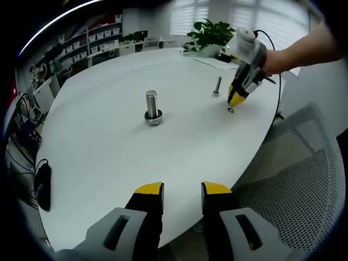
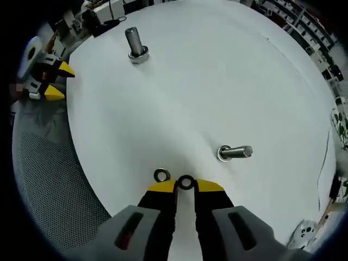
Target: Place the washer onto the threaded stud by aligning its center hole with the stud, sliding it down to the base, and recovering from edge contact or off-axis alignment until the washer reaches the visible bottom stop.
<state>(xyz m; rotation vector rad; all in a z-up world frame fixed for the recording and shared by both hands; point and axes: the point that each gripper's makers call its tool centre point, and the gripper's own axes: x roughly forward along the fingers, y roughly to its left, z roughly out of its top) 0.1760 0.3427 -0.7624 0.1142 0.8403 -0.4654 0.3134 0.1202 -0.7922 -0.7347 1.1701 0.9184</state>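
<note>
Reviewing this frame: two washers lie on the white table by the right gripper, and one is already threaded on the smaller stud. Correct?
Not quite. In the right gripper view, one washer lies on the white table and another washer sits at the tips of the right gripper; neither is on the smaller stud, which stands apart.

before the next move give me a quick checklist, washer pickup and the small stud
1. Washer at right gripper tips: ok, one washer sits between the yellow tips.
2. Grip confirmed closed on it: cannot tell.
3. Second washer clear of the jaws: ok, lying on the white table just beside them.
4. Small stud free of washers: ok, shaft looks bare.
5. Large stud out of the way: ok, well apart.
6. Left gripper clear: ok, open at the table edge.
</note>
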